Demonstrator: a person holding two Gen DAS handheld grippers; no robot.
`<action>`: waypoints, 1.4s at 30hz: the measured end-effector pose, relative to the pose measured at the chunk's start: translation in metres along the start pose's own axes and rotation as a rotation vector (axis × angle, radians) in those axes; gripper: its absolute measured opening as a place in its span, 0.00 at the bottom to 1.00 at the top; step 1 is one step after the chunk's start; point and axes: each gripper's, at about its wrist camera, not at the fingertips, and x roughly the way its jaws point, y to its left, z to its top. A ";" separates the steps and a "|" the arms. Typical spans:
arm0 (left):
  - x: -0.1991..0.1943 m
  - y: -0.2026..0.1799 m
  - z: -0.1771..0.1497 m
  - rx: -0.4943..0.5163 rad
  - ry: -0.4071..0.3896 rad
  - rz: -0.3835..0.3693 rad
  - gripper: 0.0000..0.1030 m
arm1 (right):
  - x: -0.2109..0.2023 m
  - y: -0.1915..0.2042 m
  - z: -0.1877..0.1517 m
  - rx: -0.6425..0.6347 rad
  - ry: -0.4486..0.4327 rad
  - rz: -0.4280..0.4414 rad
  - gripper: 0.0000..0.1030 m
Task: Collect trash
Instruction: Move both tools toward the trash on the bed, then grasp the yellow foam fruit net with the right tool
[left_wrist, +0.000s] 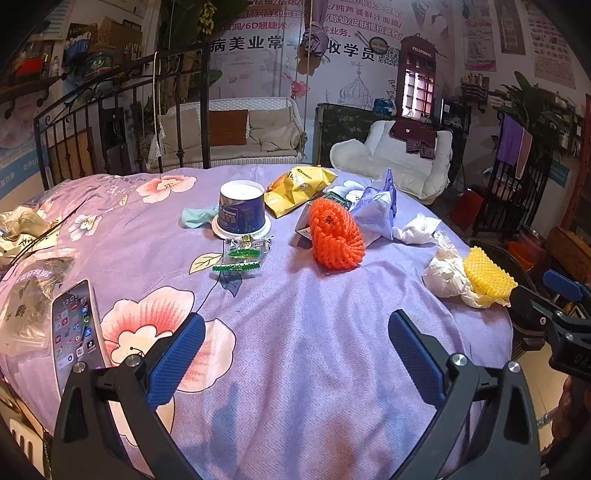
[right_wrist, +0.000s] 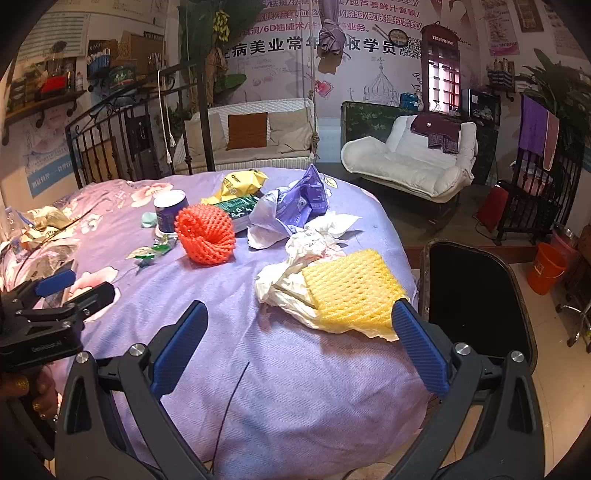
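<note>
Wide open at the right claw (right_wrist: 300, 304), with nothing held. Right blue finger (right_wrist: 417, 347) just touching or just over the near edge of the yellow foam net pad (right_wrist: 351, 288); cannot tell which. Wide open at the left claw (left_wrist: 295, 317) too, hanging over the purple flowered bed cover (left_wrist: 295, 387) and touching nothing.

Could pinch only the soft yellow net and miss the crumpled white paper (right_wrist: 288, 284) under it. Could squash the net so it slips out. Could push both off the bed edge, beside the black bin (right_wrist: 476, 295) and not into it. Could grab a bit of bed cover along with the trash. Could bump the phone with the lit screen (left_wrist: 74, 332) near the left claw; not trash, so best left alone.

More trash further up the bed: orange foam net ball (left_wrist: 334, 236), yellow crisp bag (left_wrist: 299, 188), blue and white round tub (left_wrist: 242, 206).
</note>
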 end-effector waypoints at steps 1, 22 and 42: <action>0.003 0.003 0.001 -0.003 -0.001 -0.004 0.95 | 0.005 0.000 0.001 -0.004 0.014 -0.012 0.95; 0.052 0.007 0.031 0.031 0.078 -0.054 0.93 | 0.083 -0.061 0.009 0.162 0.216 0.008 0.53; 0.125 -0.028 0.081 0.079 0.158 -0.143 0.78 | 0.023 -0.084 0.043 0.151 -0.071 -0.004 0.15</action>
